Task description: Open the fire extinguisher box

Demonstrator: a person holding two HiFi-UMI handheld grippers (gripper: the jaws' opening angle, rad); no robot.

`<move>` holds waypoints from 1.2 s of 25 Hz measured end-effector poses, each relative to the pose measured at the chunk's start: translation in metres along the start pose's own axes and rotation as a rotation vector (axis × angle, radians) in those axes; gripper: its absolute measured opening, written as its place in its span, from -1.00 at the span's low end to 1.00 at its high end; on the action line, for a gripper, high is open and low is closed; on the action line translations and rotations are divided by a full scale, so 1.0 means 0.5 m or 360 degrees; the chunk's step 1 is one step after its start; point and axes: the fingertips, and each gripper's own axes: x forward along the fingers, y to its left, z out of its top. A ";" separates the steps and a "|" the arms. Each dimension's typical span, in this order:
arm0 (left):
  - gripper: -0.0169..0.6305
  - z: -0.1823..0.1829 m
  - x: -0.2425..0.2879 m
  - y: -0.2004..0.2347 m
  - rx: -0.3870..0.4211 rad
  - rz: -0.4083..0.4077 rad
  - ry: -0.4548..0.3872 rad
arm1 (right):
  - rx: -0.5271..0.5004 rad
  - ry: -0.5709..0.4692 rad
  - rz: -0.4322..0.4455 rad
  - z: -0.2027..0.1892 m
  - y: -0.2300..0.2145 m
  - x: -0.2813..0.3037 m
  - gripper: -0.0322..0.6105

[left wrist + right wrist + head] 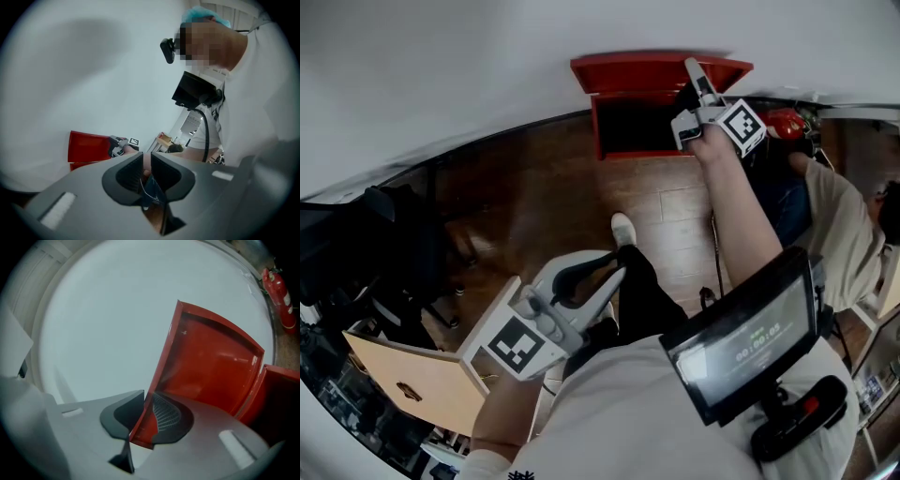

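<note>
box: red fire extinguisher box (637,127) sits on the floor (553,206) at the foot of the wall (487,66), dark inside showing
lid: we see the lid (647,67) raised, leaning back towards the wall, so the box stands open now
right gripper: right gripper (694,80) is clamped on the lid's free edge; in its own view the thin red sheet (211,362) runs straight between the two pads (168,416)
left gripper: left gripper (614,277) hangs low by our body, well apart from the box, jaws drawn together on nothing (only a slit shows)
risk, slip: we judge the bite shallow and near the lid's corner, so a twist of the wrist could let the sheet slide out and the lid drop shut
risk, release: we cannot tell whether the hinge holds the lid up alone; if it doesn't lean past upright, letting go slams it
risk, overpush: pressing further back could bang the lid on the wall or strain the hinge
risk, neighbour: a fire extinguisher (783,122) lies just beside the box's right end, near our right arm; a wide swing could knock it
risk, box: a sideways pull could drag the box along the floor
</note>
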 end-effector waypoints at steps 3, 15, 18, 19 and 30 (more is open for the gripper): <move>-0.79 -0.001 -0.002 0.005 -0.0014 0.0015 0.0004 | -0.0036 -0.0002 -0.0002 0.011 -0.003 0.009 -0.71; -0.79 -0.017 -0.039 -0.024 0.0035 -0.0002 -0.0005 | -0.0186 -0.0010 0.0021 -0.006 0.020 -0.038 -0.62; -0.79 -0.021 -0.060 -0.050 0.0090 -0.0027 -0.0030 | -0.0242 0.0009 0.0063 -0.033 0.059 -0.084 -0.63; -0.79 -0.022 -0.069 -0.061 0.0113 -0.0042 -0.0042 | -0.0262 0.0010 0.0081 -0.042 0.078 -0.103 -0.64; -0.79 -0.106 -0.220 -0.169 0.0343 -0.0206 -0.0149 | -0.0540 -0.0029 -0.0024 -0.195 0.226 -0.348 -0.70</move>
